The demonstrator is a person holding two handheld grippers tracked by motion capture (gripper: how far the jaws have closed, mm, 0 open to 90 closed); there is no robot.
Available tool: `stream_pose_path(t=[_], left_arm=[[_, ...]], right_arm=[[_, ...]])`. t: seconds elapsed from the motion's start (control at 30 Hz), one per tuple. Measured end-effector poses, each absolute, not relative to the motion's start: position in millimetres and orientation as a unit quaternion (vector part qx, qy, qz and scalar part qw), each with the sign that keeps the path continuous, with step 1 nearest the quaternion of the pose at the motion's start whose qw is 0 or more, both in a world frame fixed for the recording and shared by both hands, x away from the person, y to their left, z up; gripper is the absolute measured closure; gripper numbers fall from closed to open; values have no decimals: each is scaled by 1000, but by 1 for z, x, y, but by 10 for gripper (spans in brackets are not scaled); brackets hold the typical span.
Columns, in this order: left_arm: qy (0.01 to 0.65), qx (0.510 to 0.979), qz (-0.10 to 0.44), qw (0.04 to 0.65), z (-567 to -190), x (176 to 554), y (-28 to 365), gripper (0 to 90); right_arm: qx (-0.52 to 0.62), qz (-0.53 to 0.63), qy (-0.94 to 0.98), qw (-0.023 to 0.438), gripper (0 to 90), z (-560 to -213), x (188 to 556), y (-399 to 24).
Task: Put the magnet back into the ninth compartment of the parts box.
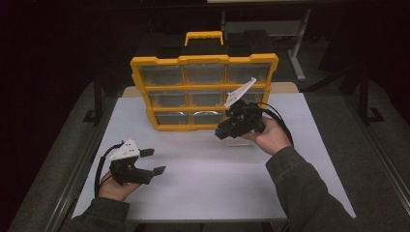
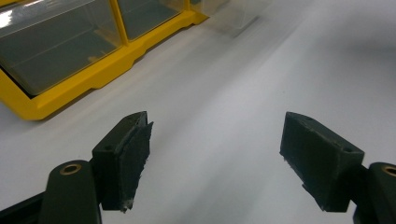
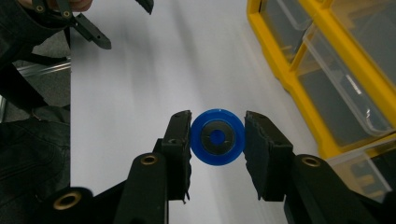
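Blue disc [image 3: 217, 136], yellow organizer [image 1: 203, 88]

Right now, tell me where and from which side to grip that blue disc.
Grip the blue disc across its width, pads on opposite points of the round rim, coming edge-on. It is flat and circular, so the rim gives two facing contact spots. The right hand-held gripper holds it this way above the table.
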State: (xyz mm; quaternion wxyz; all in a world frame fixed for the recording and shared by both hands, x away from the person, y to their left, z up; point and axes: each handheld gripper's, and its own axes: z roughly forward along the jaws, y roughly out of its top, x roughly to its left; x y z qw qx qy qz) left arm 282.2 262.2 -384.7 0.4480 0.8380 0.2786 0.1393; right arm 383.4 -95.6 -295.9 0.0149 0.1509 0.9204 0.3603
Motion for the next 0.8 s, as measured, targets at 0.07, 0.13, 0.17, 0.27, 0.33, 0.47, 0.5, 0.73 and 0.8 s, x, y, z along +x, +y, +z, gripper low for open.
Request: stream_pose_path(t=[0.07,0.13,0.17,0.27,0.33,0.47,0.5,0.73,0.8], left_arm=[[280,837,138,449,-385,282,262,237],[281,836,138,450,-385,282,262,238],[282,836,137,450,-385,282,263,237],[284,836,137,450,-384,282,263,238],[284,835,137,450,-384,282,264,239],[288,833,135,453,-384,282,265,239],[288,833,135,453,-384,282,265,239],[288,832,134,454,-384,281,265,239],[288,832,136,454,-384,282,266,239]], right_arm=[[156,359,920,16,613,-292,384,-95],[149,361,920,21,613,-288,387,-96],[156,358,920,20,613,-286,387,-96],[161,360,919,21,613,-280,390,-98],[162,358,919,26,613,-279,394,-100],[176,359,916,24,613,-275,399,-104],[178,359,916,26,613,-275,400,-105],[200,353,913,29,613,-279,416,-115],[206,352,913,29,613,-281,418,-118]])
